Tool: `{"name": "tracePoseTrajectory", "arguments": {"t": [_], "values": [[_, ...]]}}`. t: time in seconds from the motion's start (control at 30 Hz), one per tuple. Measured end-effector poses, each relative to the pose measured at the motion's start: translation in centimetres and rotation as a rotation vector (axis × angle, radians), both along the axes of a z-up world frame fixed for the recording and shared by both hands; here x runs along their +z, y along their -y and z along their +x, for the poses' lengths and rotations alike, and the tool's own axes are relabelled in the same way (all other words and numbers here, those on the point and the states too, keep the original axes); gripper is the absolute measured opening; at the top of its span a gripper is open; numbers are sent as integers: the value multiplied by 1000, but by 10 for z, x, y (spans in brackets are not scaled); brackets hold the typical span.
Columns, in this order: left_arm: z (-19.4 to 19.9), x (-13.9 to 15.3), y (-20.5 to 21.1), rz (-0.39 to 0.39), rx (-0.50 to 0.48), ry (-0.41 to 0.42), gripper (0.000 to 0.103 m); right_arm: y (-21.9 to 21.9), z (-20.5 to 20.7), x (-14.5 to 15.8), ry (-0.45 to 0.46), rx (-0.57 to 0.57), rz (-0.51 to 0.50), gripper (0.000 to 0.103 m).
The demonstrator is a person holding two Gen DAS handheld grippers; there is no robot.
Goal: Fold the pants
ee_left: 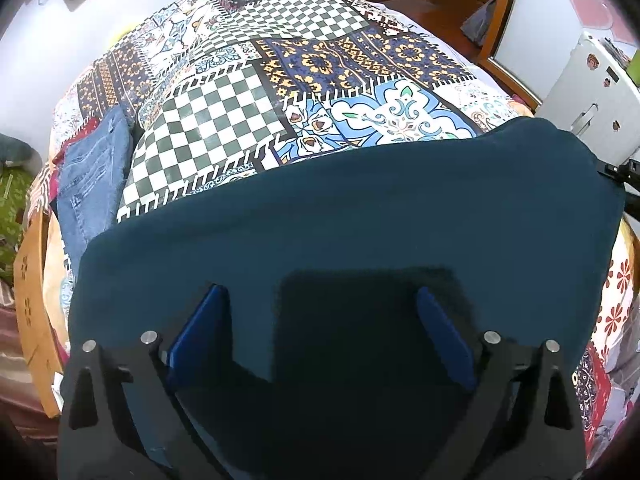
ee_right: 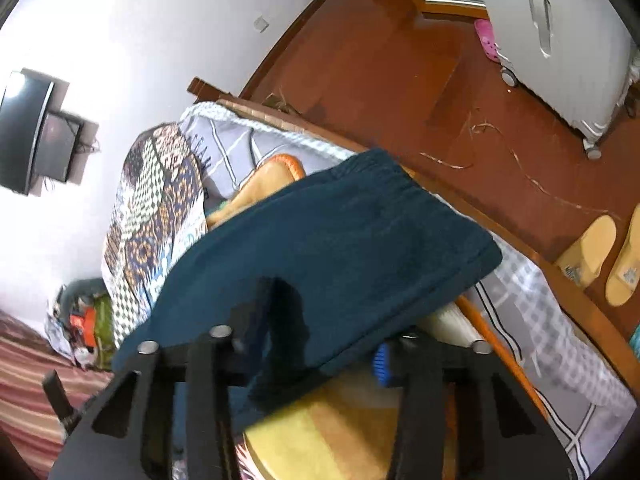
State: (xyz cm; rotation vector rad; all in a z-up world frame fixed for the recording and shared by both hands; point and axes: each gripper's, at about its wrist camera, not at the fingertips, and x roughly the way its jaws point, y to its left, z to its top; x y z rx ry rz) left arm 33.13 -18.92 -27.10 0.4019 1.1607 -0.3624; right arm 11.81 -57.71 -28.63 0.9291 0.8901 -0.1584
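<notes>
Dark teal pants (ee_left: 360, 208) lie folded on the patterned bedspread (ee_left: 248, 92) at the bed's near end. My left gripper (ee_left: 320, 300) hovers just over them with its blue fingers (ee_left: 208, 320) wide apart and nothing between them. In the right wrist view the pants (ee_right: 340, 240) reach the bed's side edge, with the elastic waistband at the far end. My right gripper (ee_right: 316, 336) is at the pants' near edge, jaws apart; the cloth drapes over the gap and hides most of the blue finger (ee_right: 383, 364).
Folded blue jeans (ee_left: 92, 176) lie at the bed's left edge. A white wheeled cabinet (ee_right: 560, 48) stands on the wooden floor (ee_right: 400, 72), with yellow slippers (ee_right: 588, 248) beside the bed frame. A wall-mounted screen (ee_right: 28, 128) hangs opposite.
</notes>
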Motion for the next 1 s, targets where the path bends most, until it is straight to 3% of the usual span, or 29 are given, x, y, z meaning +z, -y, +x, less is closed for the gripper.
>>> {"name": "tracePoseTrajectory", "arguments": {"t": [0.13, 0.27, 0.5, 0.77, 1.0], "values": [[0, 4, -4, -42, 16, -14, 98, -4, 8, 14, -2, 7, -74, 12], [-2, 14, -9, -82, 43, -5, 98, -12, 12, 39, 25, 26, -163, 11], [-16, 45, -27, -130, 88, 76, 98, -49, 21, 108, 175, 102, -285, 10], [-41, 89, -72, -186, 147, 193, 98, -135, 43, 170, 334, 286, -416, 10], [-64, 114, -129, -235, 234, 266, 98, -232, 65, 166, 370, 506, -490, 9]]}}
